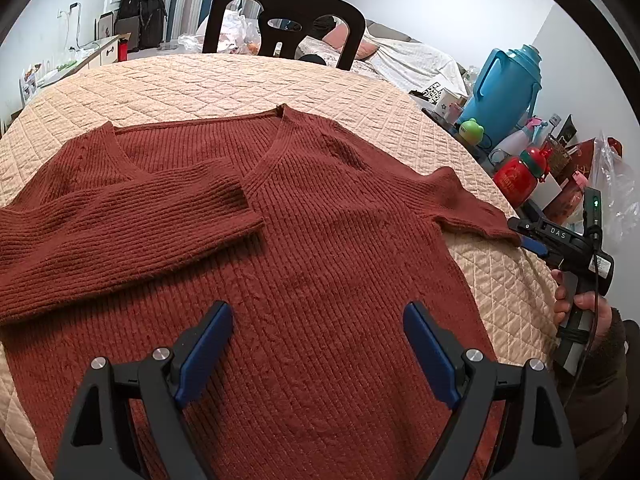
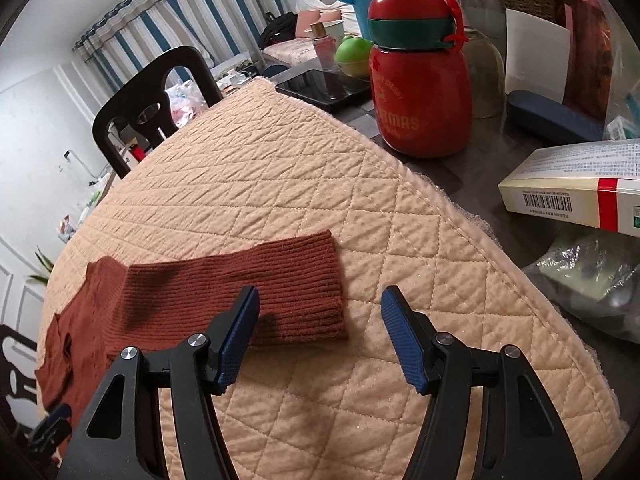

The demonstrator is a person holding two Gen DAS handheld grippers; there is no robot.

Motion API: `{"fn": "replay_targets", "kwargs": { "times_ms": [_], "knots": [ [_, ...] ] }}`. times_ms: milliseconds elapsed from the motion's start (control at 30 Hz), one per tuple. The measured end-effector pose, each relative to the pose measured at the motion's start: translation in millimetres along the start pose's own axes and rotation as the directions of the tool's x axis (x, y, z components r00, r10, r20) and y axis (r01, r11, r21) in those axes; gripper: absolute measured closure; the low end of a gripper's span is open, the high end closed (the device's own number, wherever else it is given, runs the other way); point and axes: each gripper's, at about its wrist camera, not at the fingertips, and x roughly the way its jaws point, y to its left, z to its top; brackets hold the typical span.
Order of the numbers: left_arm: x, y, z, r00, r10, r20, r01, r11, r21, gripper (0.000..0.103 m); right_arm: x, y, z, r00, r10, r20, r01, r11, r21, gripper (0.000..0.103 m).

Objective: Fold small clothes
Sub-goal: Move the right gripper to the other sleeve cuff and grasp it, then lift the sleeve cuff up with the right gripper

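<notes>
Sweater: a rust-red ribbed V-neck sweater (image 1: 320, 240) lies flat, front up, on the quilted peach cover (image 1: 240, 84) over the table, neckline toward the dark chair (image 1: 280, 20).
Folded sleeve: one sleeve (image 1: 120, 232) is already laid across the chest, cuff near the V of the neck.
Other sleeve: this sleeve (image 2: 248, 292) stretches straight out toward the cluttered edge, cuff flat on the quilt.
Left gripper: the left gripper (image 1: 318, 320) hangs over the sweater's lower body, blue pads spread wide, nothing between them.
Right gripper: the right gripper (image 2: 320, 308) is down at the outstretched cuff, jaws apart; one pad sits over the sleeve's end, the other over bare quilt, and no pinch shows yet.
Hand: a hand (image 1: 580, 304) grips the right tool's handle at the table edge.
Red jar: a red Christmas jar (image 2: 420, 92) with antlered lid stands closed beside the quilt; contents hidden.
Blue jug: a big blue jug (image 1: 504, 92), lid on, contents not visible.
Box: a white carton (image 2: 572, 184) lies on its side, shut.
</notes>
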Motion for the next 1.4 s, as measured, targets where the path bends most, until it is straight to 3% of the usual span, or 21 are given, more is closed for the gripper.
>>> {"fn": "replay_targets", "kwargs": {
  "times_ms": [100,200,400,800,1133,1233,1400],
  "knots": [
    [-0.3,0.2,-0.8,1.0,0.001,0.0,-0.001,1.0,-0.001,0.014,0.8,-0.2,-0.1,1.0,0.018,-0.012,-0.018,1.0,0.011,0.065],
    [-0.6,0.6,-1.8,1.0,-0.001,0.0,0.001,1.0,-0.004,0.014,0.4,-0.5,-0.8,0.999,0.034,-0.015,-0.033,0.999,0.018,0.071],
    [-1.7,1.6,-3.1,1.0,-0.002,0.001,0.002,1.0,-0.009,0.014,-13.2,-2.1,0.4,0.99,0.139,0.031,-0.141,0.989,0.044,0.093],
    [-3.9,2.6,-3.8,1.0,-0.006,0.003,0.006,1.0,-0.018,0.014,-52.2,34.8,7.8,0.954,0.275,0.119,-0.272,0.961,-0.042,0.097],
    [-11.1,11.4,-6.9,1.0,-0.001,0.01,0.002,0.999,-0.044,0.014,-66.6,92.2,7.2,0.912,0.392,0.124,-0.367,0.912,-0.18,0.1],
    [-13.0,13.9,-7.6,1.0,-0.002,0.013,0.002,0.999,-0.048,0.014,-62.9,91.1,7.3,0.919,0.372,0.133,-0.351,0.923,-0.161,0.1],
    [-13.5,14.3,-7.1,1.0,-0.007,0.014,0.008,0.999,-0.049,0.014,-49.5,62.6,3.5,0.953,0.284,0.108,-0.278,0.958,-0.07,0.096]
  ]
}}
